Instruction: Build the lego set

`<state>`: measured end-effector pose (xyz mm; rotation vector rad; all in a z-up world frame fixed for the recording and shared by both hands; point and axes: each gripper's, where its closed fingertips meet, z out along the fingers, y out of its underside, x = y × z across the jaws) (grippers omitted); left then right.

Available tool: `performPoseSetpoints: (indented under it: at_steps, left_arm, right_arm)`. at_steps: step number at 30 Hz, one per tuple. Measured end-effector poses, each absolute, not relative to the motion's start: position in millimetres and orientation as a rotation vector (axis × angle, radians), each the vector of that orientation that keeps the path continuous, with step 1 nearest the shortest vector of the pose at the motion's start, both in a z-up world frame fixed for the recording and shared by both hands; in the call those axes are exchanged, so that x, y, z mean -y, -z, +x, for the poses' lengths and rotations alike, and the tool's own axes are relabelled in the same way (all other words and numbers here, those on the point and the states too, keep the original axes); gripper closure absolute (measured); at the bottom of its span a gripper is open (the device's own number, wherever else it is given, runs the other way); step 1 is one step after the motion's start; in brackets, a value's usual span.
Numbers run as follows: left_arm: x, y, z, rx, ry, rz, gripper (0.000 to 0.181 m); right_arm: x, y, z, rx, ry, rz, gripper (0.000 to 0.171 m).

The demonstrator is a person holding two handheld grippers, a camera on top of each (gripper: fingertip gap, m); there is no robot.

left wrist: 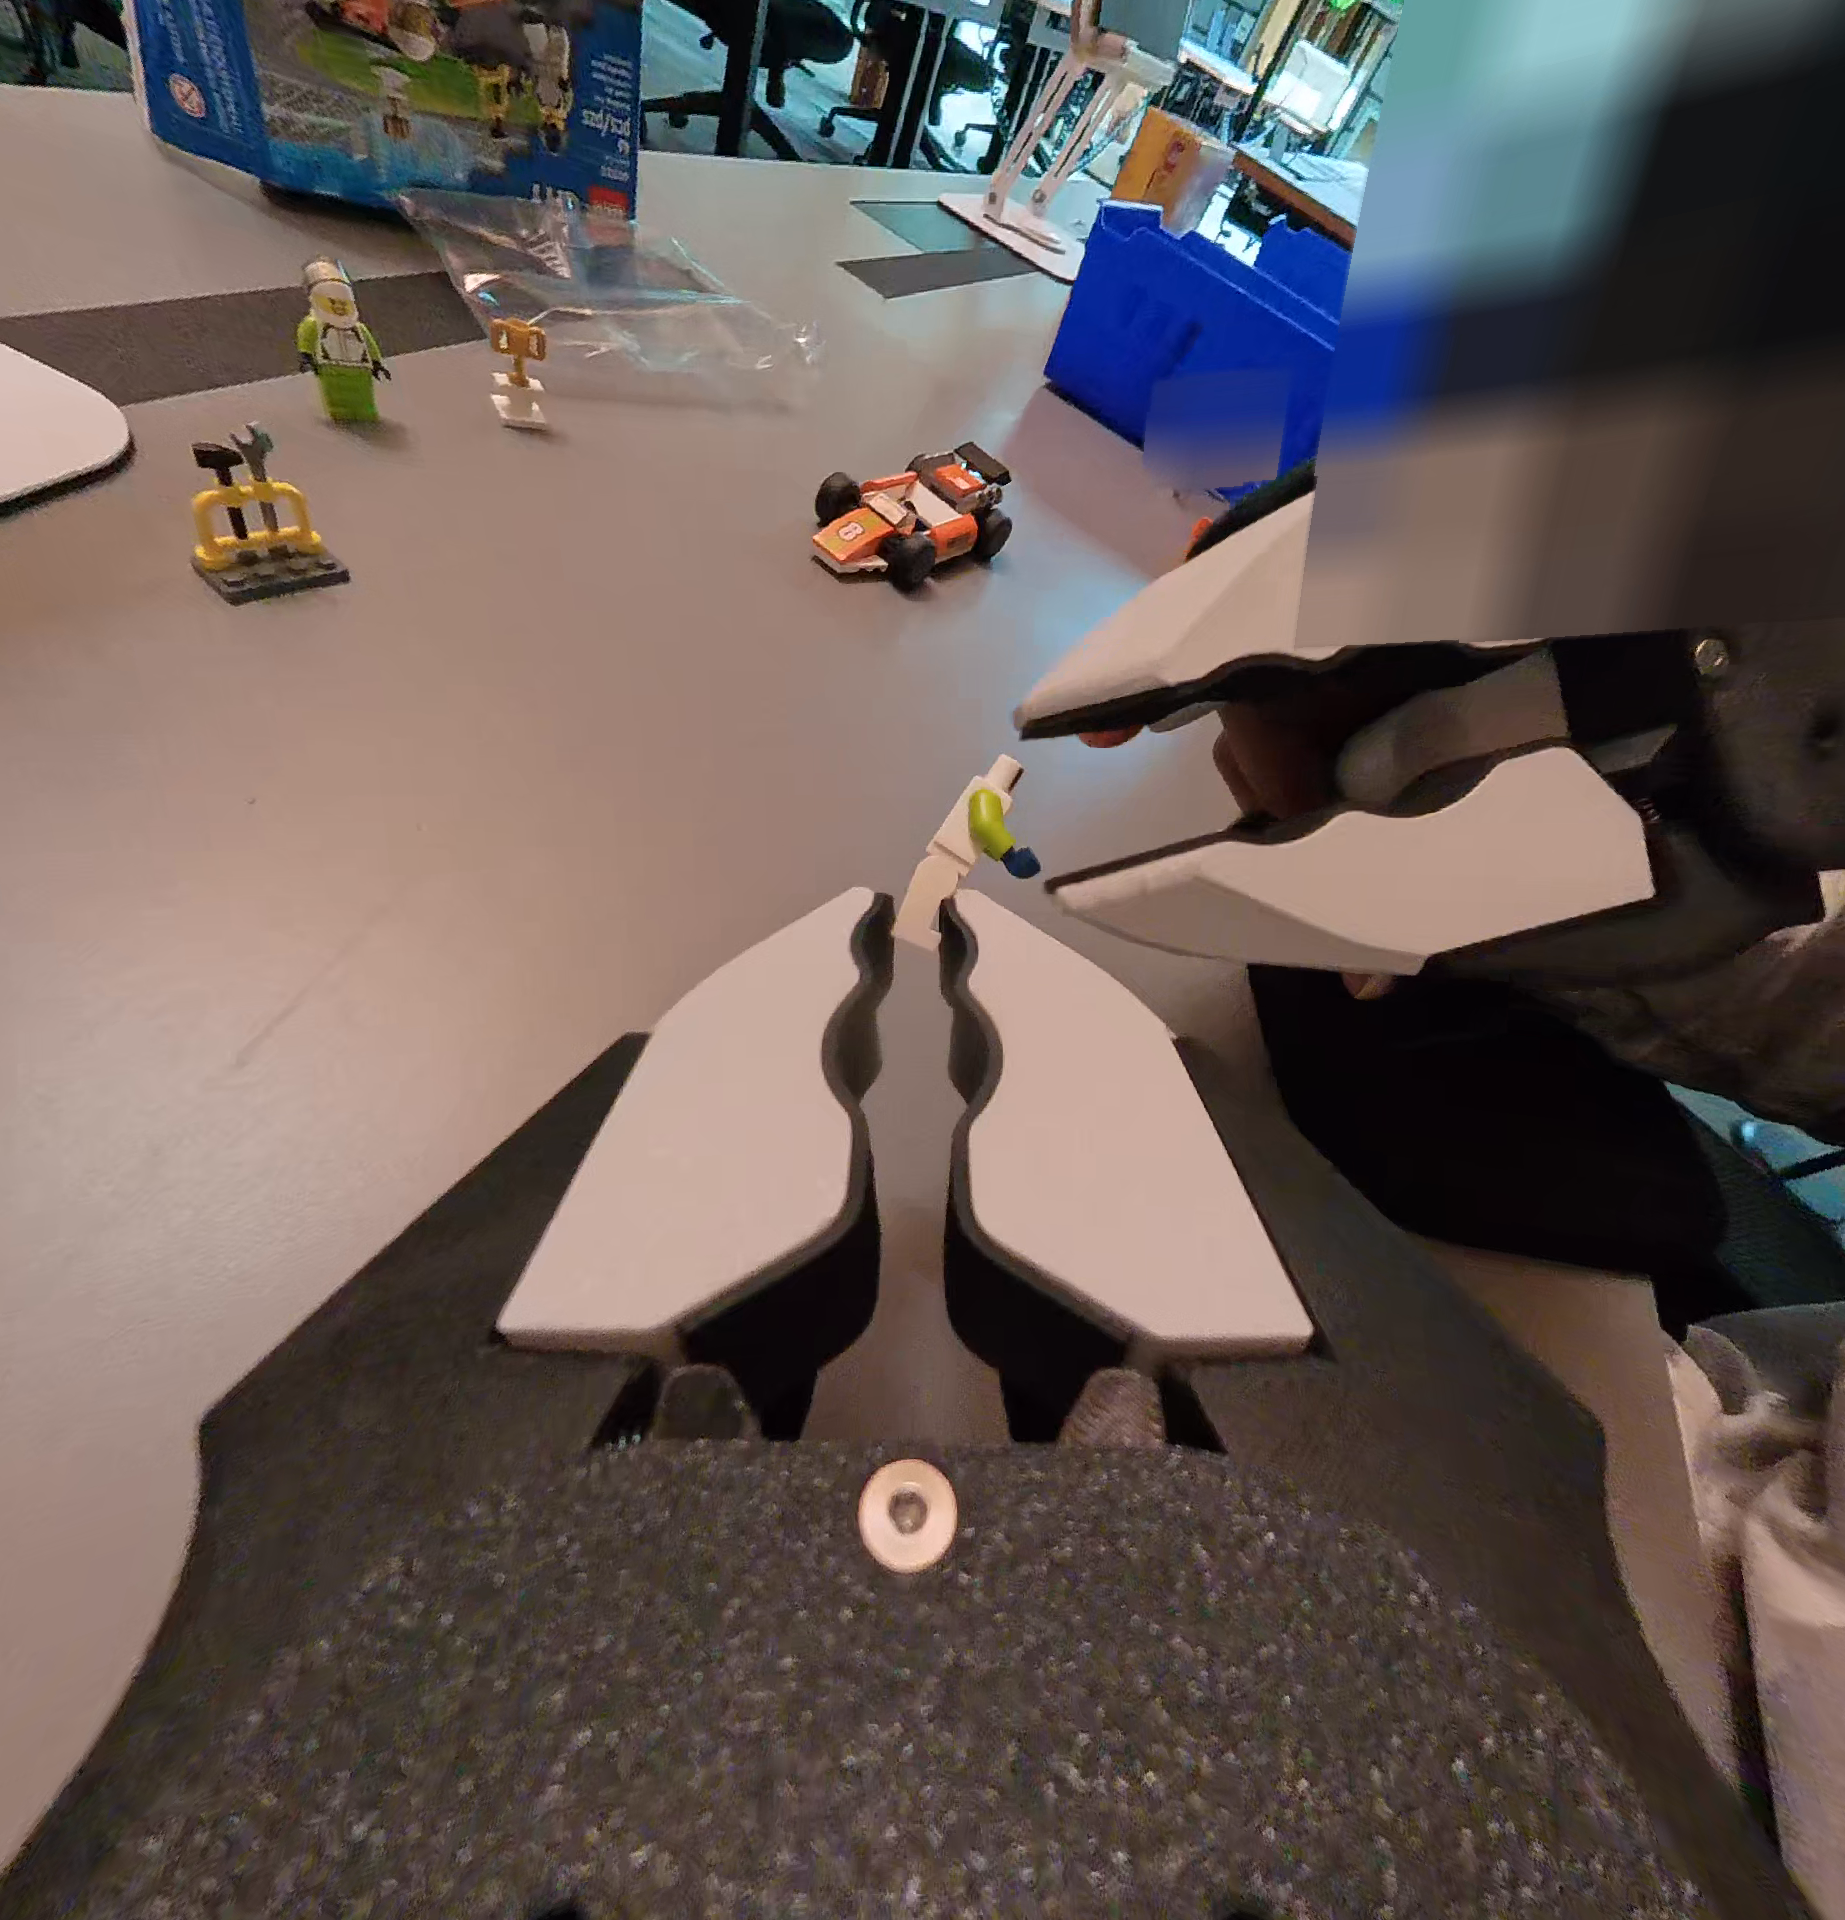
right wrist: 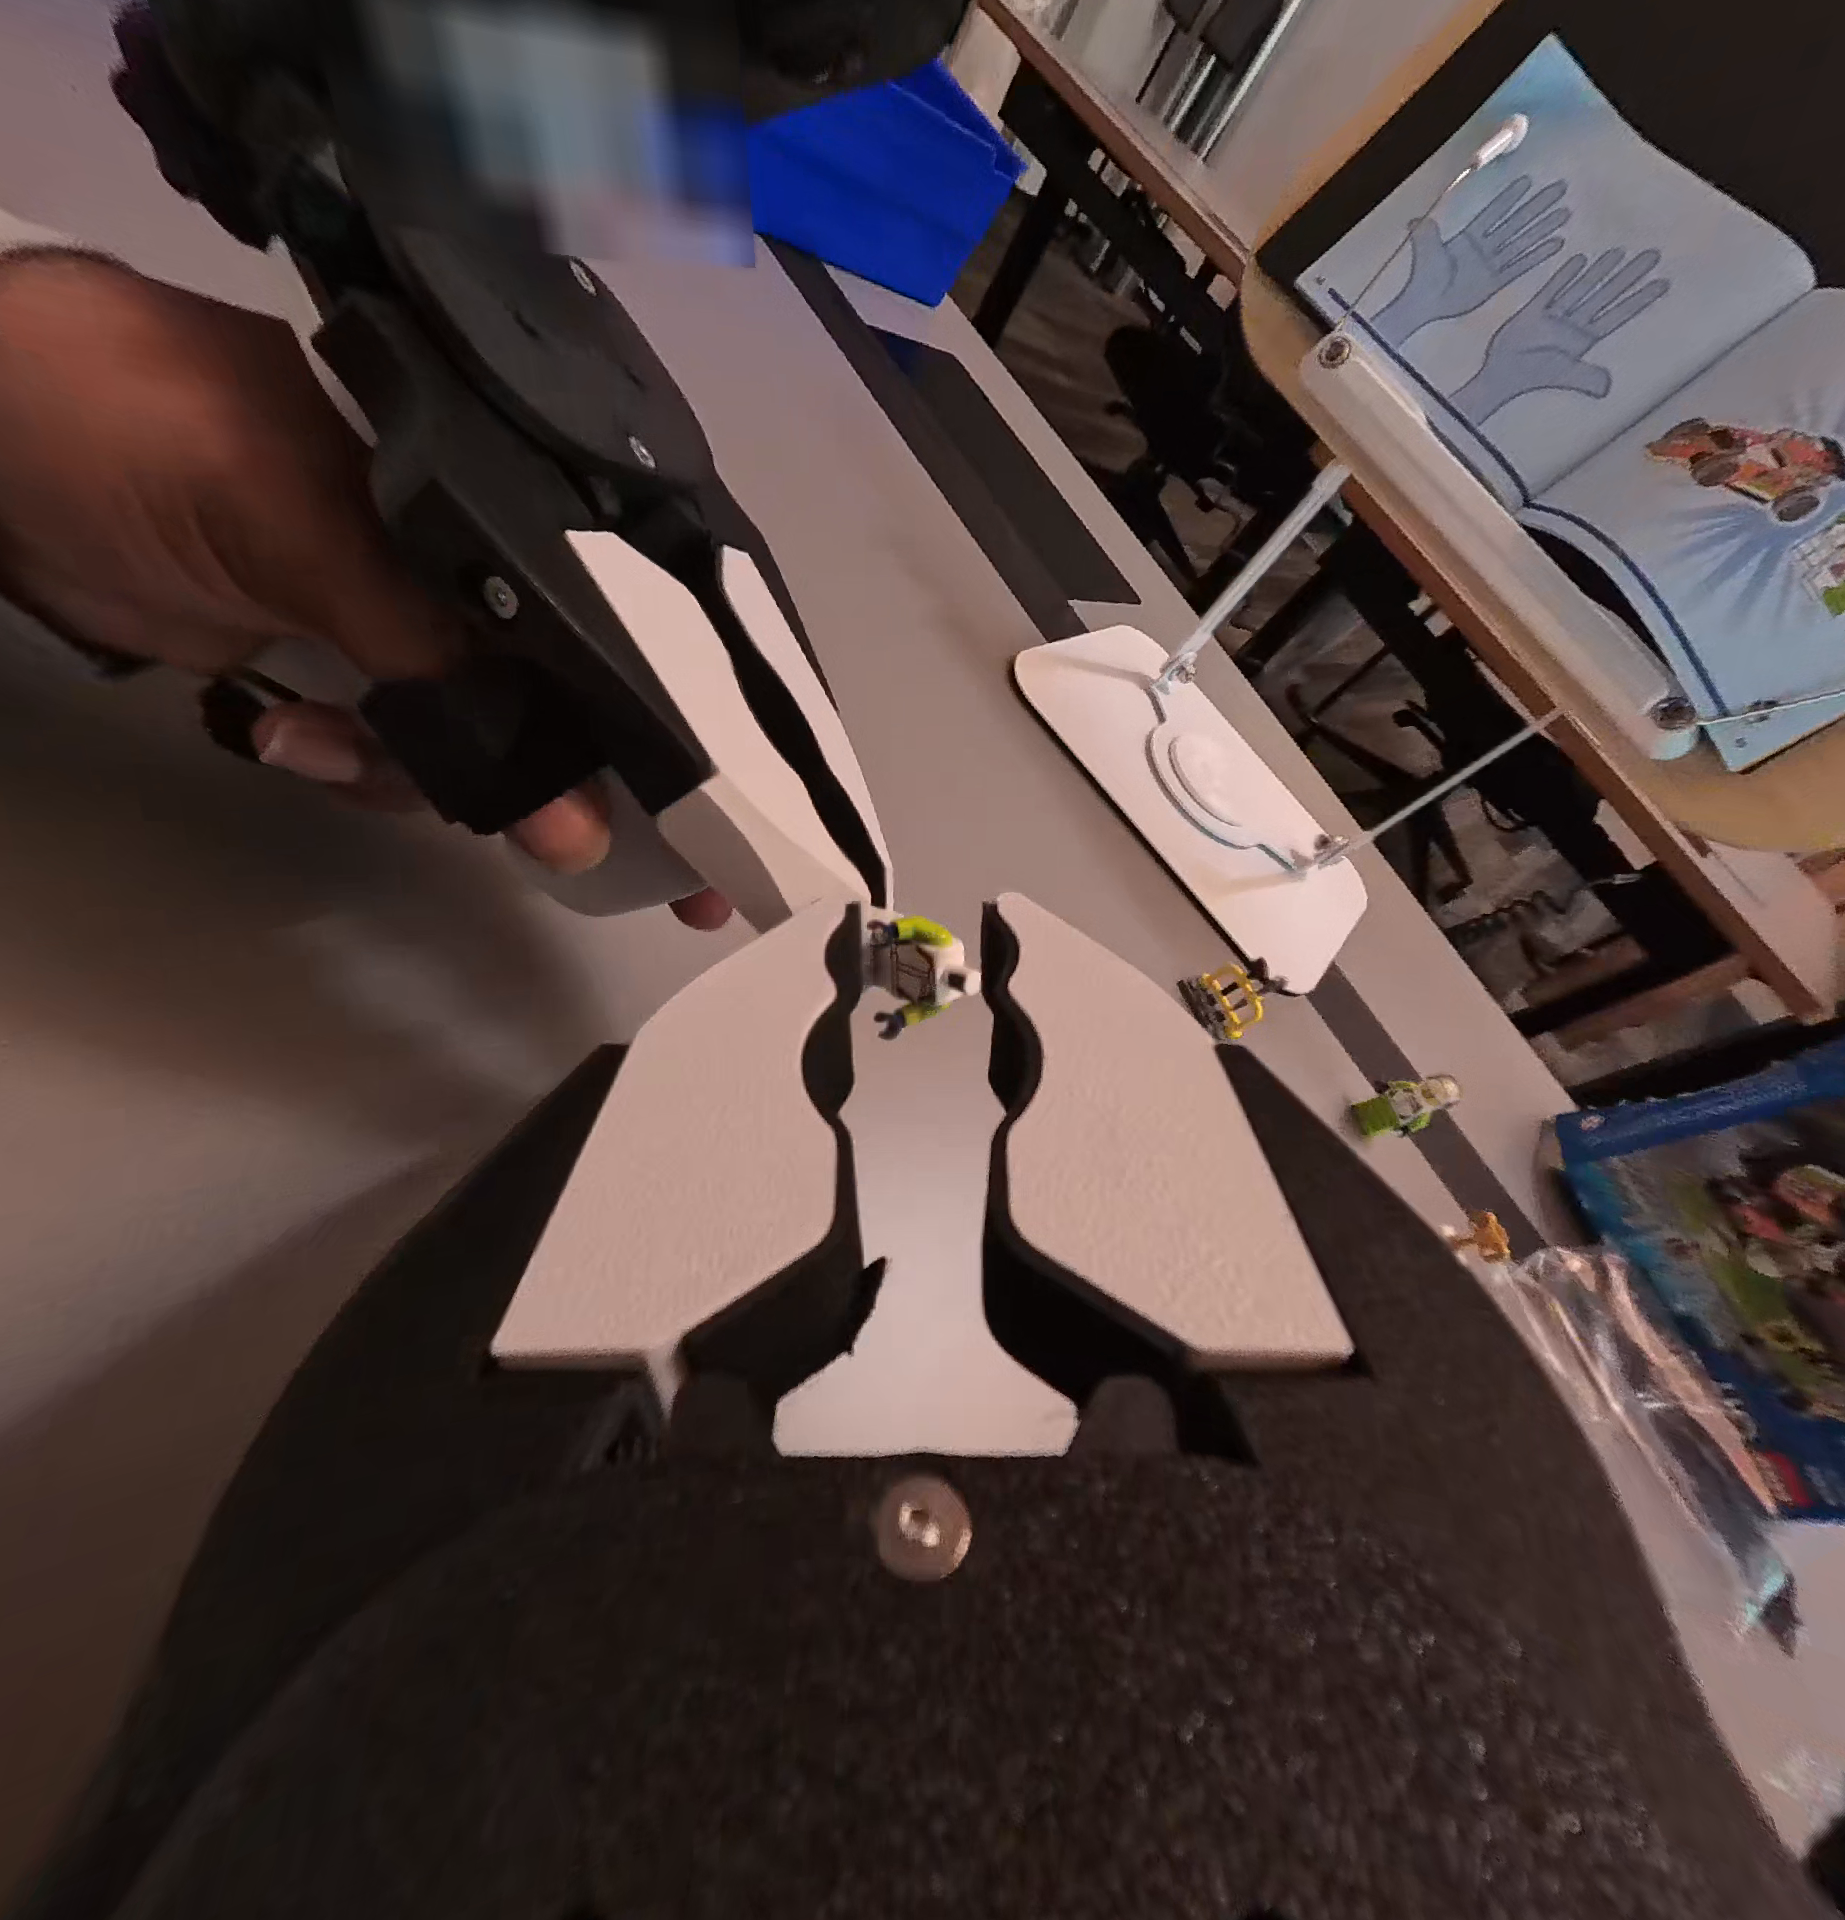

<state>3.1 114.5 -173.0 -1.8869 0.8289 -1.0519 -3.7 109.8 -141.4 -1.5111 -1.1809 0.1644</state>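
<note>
We work over a grey table (left wrist: 482, 831) that carries, toward its far edge, the blue set box (left wrist: 398, 94) with a clear plastic bag (left wrist: 627, 291) lying against it. Nearer the middle stand the finished pieces: the orange race car (left wrist: 913, 525), the yellow tool rack (left wrist: 258, 525) close to the left edge, a complete lime-green minifigure (left wrist: 341, 343) and the gold trophy (left wrist: 518, 374). The open instruction booklet (right wrist: 1624, 416) sits on a white stand (right wrist: 1188, 790) beyond the left side of the table.

The step in hand appears to be finishing the second minifigure. The left gripper (left wrist: 913, 920) pinches the headless minifigure body (left wrist: 965, 847) by its white legs, with the torso tilted up and toward the right gripper (left wrist: 1043, 805). We see that gripper's two fingers spread, one above and one below the neck stud. An orange-red edge shows at its upper finger; we cannot tell whether it is a held part.

In the right wrist view the body lies between the spread fingers, near the left one, touching neither as far as we can judge.

To do this well, we keep the leg grip firm and low, present the neck stud square to the incoming part, and press along the torso axis. Pressing off axis would likely pivot the body at the hips or pull it from the grip.
</note>
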Motion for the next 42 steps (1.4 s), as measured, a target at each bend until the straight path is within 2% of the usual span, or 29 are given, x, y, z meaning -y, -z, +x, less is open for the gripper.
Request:
performPoseSetpoints:
  at_steps: [15, 19, 28, 42]
  left_arm:
    - [-120.5, 167.3, 0.6, -0.812, 0.913, -1.848, 0.172]
    - [-118.9, 164.2, 1.3, -0.834, 0.91, -1.82, 0.172]
    - [-114.7, 160.8, 3.3, -0.896, 0.901, -1.765, 0.173]
    - [-100.8, 156.5, 9.2, -1.108, 0.796, -1.571, 0.172]
  right_arm:
    - [-120.8, 142.7, -1.8, 1.14, 0.076, -1.485, 0.157]
    - [-119.1, 142.4, -0.8, 1.127, 0.017, -1.511, 0.167]
    - [-109.2, 139.6, 0.6, 1.185, -0.079, -1.498, 0.167]
    - [-83.1, 137.2, 9.7, 1.565, -0.462, -1.465, 0.168]
